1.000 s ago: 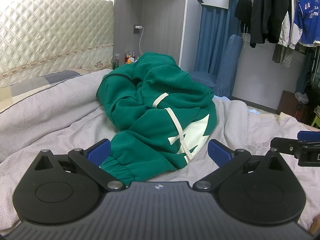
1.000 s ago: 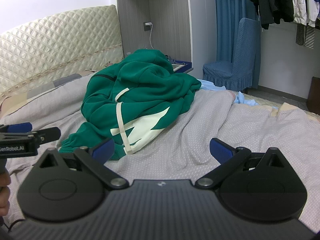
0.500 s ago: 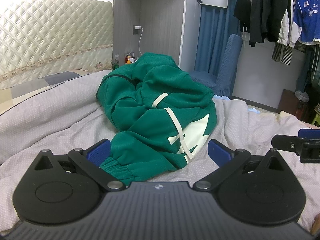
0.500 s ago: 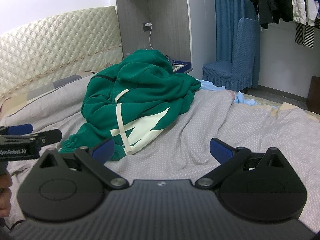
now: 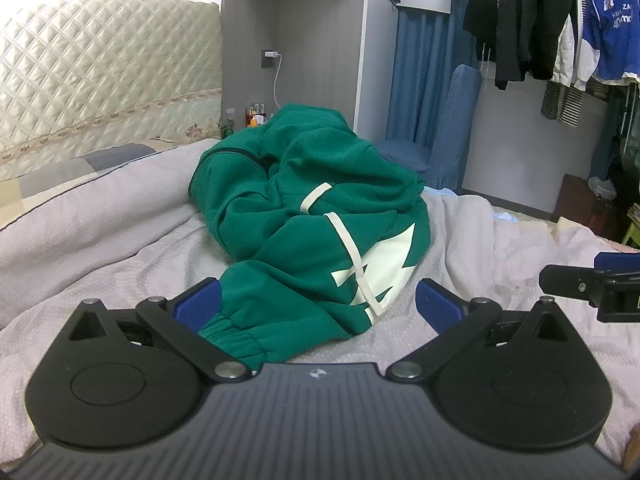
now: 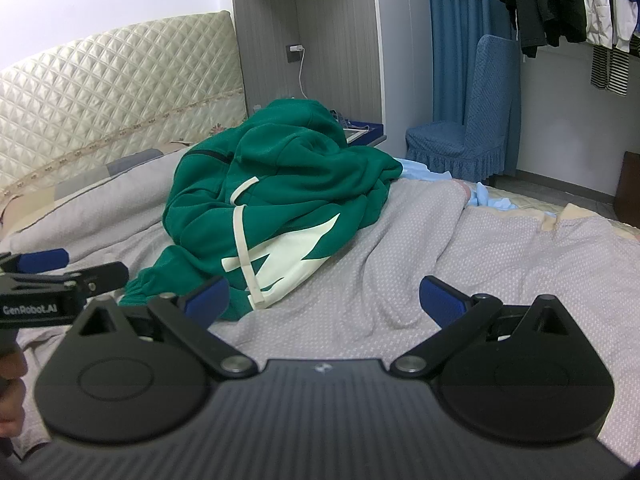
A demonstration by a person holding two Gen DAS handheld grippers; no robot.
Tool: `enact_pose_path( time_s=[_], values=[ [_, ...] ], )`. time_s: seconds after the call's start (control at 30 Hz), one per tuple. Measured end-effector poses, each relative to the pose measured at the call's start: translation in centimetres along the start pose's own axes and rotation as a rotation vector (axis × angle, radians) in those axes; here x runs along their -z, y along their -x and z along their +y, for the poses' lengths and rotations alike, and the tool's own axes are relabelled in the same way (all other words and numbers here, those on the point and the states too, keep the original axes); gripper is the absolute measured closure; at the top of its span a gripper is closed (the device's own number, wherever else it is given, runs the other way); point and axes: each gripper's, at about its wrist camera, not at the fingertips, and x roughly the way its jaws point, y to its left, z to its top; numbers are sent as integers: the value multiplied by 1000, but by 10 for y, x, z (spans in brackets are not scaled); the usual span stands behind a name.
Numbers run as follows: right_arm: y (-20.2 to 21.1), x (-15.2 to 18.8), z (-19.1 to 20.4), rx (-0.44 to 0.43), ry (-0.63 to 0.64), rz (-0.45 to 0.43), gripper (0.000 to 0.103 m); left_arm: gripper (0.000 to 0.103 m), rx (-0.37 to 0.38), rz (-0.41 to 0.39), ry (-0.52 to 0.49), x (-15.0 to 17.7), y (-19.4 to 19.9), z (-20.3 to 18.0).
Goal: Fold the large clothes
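A crumpled green hoodie [image 5: 312, 216] with a cream print and cream drawstring lies heaped on the grey bedspread [image 5: 100, 232]. It also shows in the right wrist view [image 6: 280, 208]. My left gripper [image 5: 318, 300] is open and empty, low over the bed, with the hoodie's cuffed sleeve end [image 5: 236, 336] between its blue fingertips [image 5: 198, 304]. My right gripper [image 6: 324, 300] is open and empty, to the right of the hoodie's near edge. Each gripper shows at the edge of the other's view.
A quilted cream headboard [image 5: 100, 92] stands at the back left. A grey wardrobe niche [image 5: 312, 60] with small bottles is behind the hoodie. A blue covered chair [image 6: 468, 136] and hanging clothes [image 5: 540, 20] are at the right. Light blue cloth [image 6: 488, 200] lies on the bed's far edge.
Both grippers have shifted only slightly. The hoodie has not moved and both grippers stay open.
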Motion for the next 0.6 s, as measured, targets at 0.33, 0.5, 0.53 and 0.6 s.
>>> enact_pose_path(
  time_s=[0.33, 0.5, 0.53, 0.6],
  values=[
    [-1, 3, 3, 6, 9, 3, 0, 0, -8, -7, -1, 1, 0, 0],
    [-1, 4, 3, 13, 13, 6, 0, 0, -9, -7, 6, 1, -1, 1],
    [-2, 4, 3, 10, 12, 5, 0, 0, -9, -8, 6, 1, -1, 1],
    [-2, 4, 3, 8, 11, 3, 0, 0, -9, -8, 5, 2, -1, 1]
  ],
)
